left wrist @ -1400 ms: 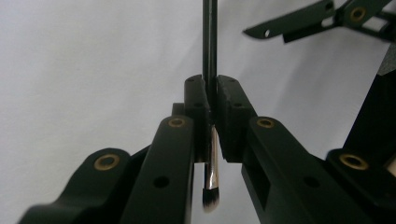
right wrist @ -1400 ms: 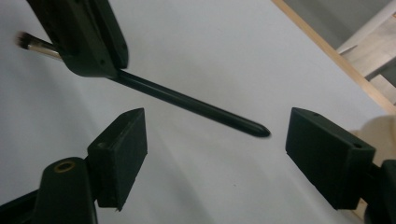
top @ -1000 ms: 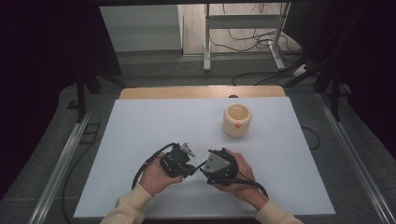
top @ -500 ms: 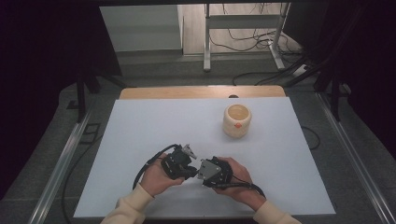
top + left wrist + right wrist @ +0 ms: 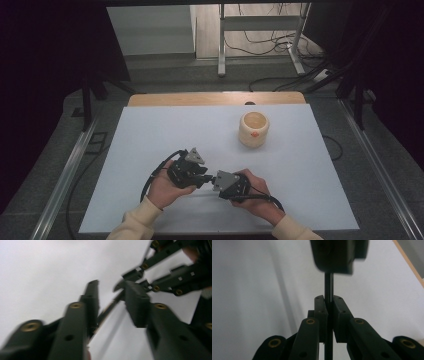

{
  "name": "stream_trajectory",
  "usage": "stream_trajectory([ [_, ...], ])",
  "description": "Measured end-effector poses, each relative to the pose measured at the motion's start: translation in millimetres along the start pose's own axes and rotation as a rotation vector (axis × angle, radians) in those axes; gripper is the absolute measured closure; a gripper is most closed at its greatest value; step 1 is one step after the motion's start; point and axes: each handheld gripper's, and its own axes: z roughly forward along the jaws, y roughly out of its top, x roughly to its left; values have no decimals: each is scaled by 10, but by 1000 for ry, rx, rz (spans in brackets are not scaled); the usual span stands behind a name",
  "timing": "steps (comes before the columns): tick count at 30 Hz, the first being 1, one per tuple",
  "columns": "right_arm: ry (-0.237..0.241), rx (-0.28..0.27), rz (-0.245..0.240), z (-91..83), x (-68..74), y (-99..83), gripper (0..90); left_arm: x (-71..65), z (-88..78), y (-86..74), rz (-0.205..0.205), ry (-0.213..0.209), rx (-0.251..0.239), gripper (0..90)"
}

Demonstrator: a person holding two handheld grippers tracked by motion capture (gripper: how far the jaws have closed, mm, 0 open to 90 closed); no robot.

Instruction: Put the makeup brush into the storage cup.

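Two tongs meet low over the counter (image 5: 150,130). Right tongs (image 5: 329,305) are pressed together on a thin dark rod (image 5: 328,285); left tongs (image 5: 112,298) have just been opening, spread around it. The handover looks nearly done; the cup (image 5: 254,129) stands well apart.

In the lower middle of the high view the left gripper (image 5: 204,176) and the right gripper (image 5: 216,179) meet tip to tip over the table (image 5: 150,135), a thin rod (image 5: 328,285) between them, while a cup (image 5: 254,129) stands well apart toward the upper right.
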Motion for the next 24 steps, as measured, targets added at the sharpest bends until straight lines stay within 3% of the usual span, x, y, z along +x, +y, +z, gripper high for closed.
stream_trajectory([
  [1, -4, -5, -7, -12, -27, -5, 828, 14, -34, -6, -11, 16, -20, 543],
  [2, -2, -20, 31, -33, -60, -21, 828, 53, -97, -16, -19, 52, -40, 431],
  [3, -2, -20, 31, -33, -60, -21, 828, 53, -97, -16, -19, 52, -40, 404],
  [4, 3, -34, 67, -48, -97, -41, 828, 72, -141, -28, -32, 63, -79, 391],
  [12, -15, -42, 118, -74, -184, -105, 828, 116, -237, -65, -63, 78, -143, 253],
  [17, -22, -60, 164, -97, -235, -139, 829, 145, -330, -156, -65, 70, -174, 233],
  [20, -19, -68, 199, -99, -259, -154, 829, 153, -365, -206, -69, 86, -178, 231],
  [24, -16, -76, 211, -106, -272, -161, 829, 182, -367, -268, -81, 105, -183, 230],
])
